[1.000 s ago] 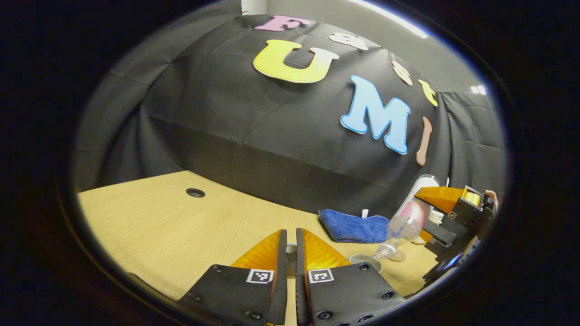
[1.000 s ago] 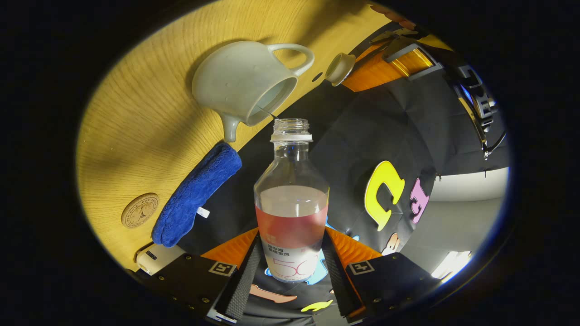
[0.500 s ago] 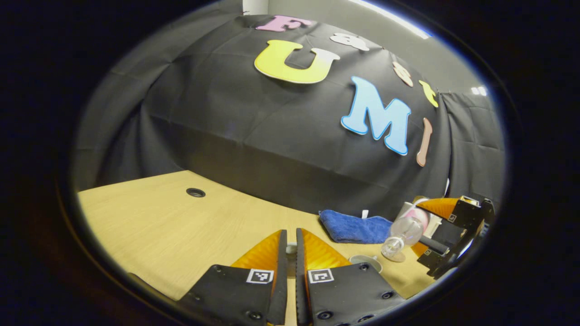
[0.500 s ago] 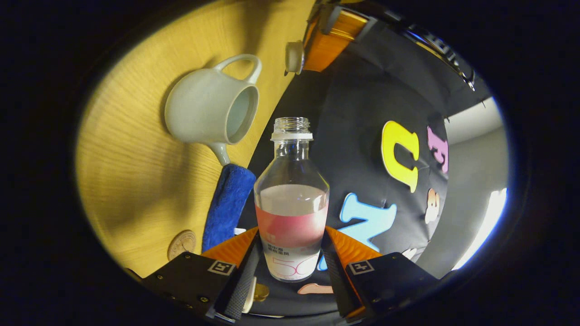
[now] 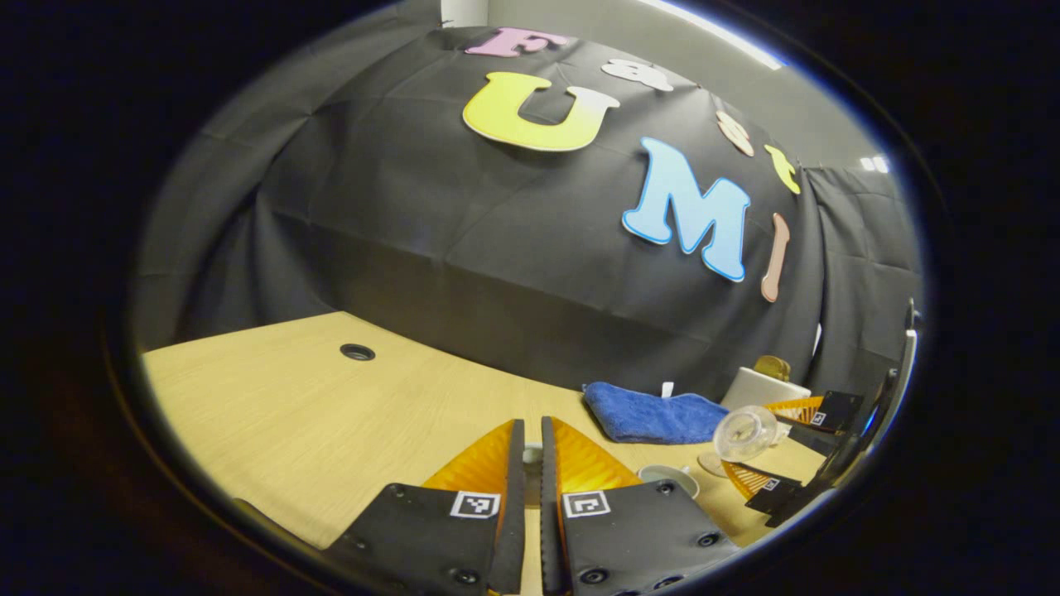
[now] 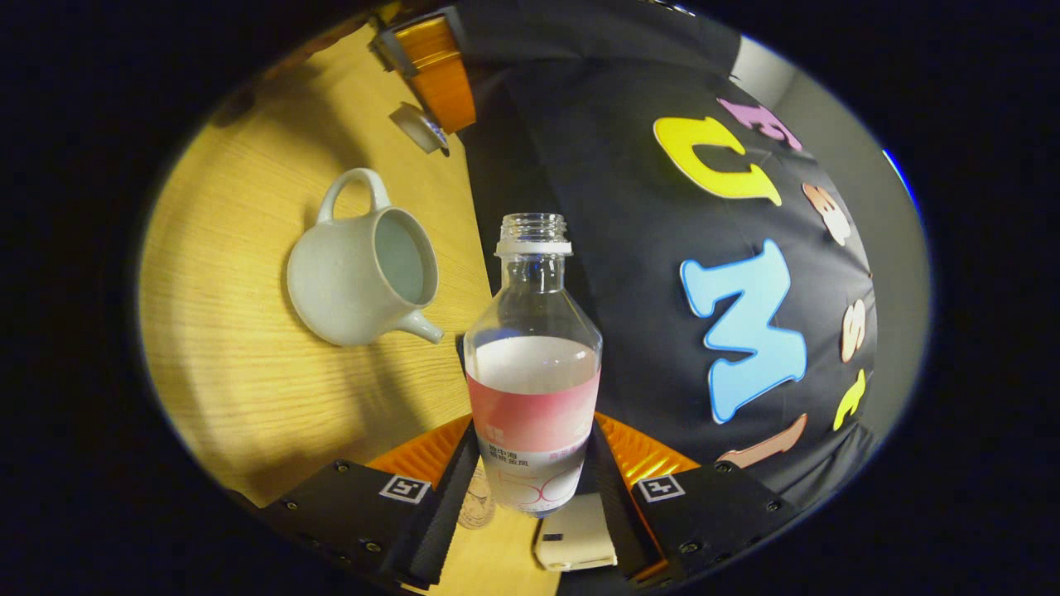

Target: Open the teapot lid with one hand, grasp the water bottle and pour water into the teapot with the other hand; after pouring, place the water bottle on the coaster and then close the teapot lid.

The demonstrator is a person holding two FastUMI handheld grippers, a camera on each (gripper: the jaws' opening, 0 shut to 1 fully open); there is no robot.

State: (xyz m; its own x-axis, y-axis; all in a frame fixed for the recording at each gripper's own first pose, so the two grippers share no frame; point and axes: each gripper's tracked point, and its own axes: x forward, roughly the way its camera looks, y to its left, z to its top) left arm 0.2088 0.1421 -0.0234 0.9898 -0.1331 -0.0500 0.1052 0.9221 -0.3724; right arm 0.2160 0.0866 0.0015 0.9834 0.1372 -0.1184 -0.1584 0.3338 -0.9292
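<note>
My right gripper (image 6: 534,451) is shut on the clear water bottle (image 6: 534,364), which has no cap, a pink label and some water inside. To its left on the wooden table (image 6: 224,348) stands the pale teapot (image 6: 360,269), its mouth uncovered. My left gripper (image 5: 532,439) is shut on the teapot lid (image 5: 532,454), of which a pale bit peeks between the fingers. In the right gripper view that lid (image 6: 418,128) hangs from the left gripper (image 6: 431,74) beyond the teapot's handle. The round coaster (image 6: 476,501) lies under the bottle's base, partly hidden. The left gripper view has the bottle (image 5: 741,430) at the right and the teapot's rim (image 5: 669,476).
A folded blue cloth (image 5: 654,416) lies near the back wall. A small white box (image 6: 575,538) sits beside the coaster. The table has a round cable hole (image 5: 357,352) at the far left. The black booth wall stands close behind the teapot.
The right gripper has swung the bottle back from the teapot's mouth toward upright, and the thin stream of water has stopped. The left gripper has stayed still with the lid.
</note>
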